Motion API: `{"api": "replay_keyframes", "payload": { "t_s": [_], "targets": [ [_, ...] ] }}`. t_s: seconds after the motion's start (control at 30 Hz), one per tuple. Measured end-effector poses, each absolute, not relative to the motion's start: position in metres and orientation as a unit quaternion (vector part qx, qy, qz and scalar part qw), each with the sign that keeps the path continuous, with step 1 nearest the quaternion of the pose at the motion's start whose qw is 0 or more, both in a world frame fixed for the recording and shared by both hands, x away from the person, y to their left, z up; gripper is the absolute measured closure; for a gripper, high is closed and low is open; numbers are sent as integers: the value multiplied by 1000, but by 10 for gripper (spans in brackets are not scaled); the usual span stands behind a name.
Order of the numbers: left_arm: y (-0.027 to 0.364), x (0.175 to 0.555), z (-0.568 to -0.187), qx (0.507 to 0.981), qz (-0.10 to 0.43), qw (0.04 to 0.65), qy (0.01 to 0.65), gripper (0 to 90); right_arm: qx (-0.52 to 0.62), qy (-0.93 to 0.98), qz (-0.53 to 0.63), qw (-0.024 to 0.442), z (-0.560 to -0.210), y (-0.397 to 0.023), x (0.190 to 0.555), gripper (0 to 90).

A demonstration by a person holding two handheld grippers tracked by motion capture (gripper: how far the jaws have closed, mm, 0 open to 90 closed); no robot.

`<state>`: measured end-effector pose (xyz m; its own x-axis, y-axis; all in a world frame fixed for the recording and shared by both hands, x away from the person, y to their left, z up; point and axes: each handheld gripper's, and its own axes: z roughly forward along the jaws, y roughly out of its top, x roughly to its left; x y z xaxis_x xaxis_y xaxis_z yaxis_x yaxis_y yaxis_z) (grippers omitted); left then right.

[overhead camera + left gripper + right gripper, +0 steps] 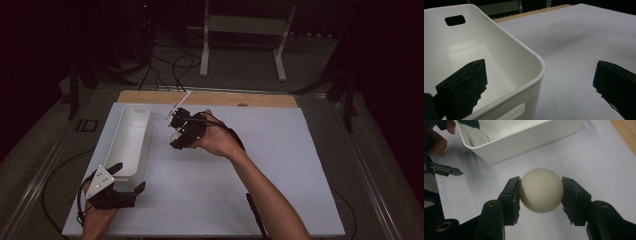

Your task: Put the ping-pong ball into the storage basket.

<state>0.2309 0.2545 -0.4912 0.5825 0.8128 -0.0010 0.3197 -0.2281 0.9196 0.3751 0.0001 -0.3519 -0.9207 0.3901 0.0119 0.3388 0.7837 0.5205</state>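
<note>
Right gripper (540,195): clamped on a cream ball (541,190), apparently held clear of the white mat (280,165).
Left gripper (127,177): jaws spread, straddling the near corner wall of the white bin (131,135).
Bin: set at the mat's left side.

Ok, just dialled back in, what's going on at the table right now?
A person is working with a gripper in each hand. The right gripper is shut on a white ball, held above the white mat just to the right of the white bin. The left gripper is open and straddles the bin's near corner, one jaw inside and one outside. From what the views show of the bin's inside, nothing lies in it.
</note>
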Motion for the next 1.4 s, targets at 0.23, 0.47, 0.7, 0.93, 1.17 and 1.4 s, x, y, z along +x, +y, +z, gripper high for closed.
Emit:
{"api": "replay_keyframes", "payload": {
  "t_s": [0.23, 0.47, 0.7, 0.93, 1.17, 1.4],
  "targets": [
    [255, 231, -491, 742, 251, 490, 381, 0, 192, 942, 269, 51, -351, 3, 376, 504],
    [255, 231, -491, 742, 251, 490, 381, 0, 194, 941, 271, 52, -351, 7, 376, 504],
    [255, 231, -491, 743, 251, 490, 381, 0, 194, 941, 271, 53, -350, 10, 376, 504],
    [255, 231, -491, 743, 251, 490, 381, 0, 190, 942, 270, 55, -351, 15, 376, 504],
    [255, 231, -491, 744, 251, 489, 380, 0, 185, 944, 269, 55, -351, 22, 376, 505],
    [255, 231, -491, 744, 251, 489, 379, 0, 181, 944, 270, 57, -349, 28, 374, 504]
  ]
}}
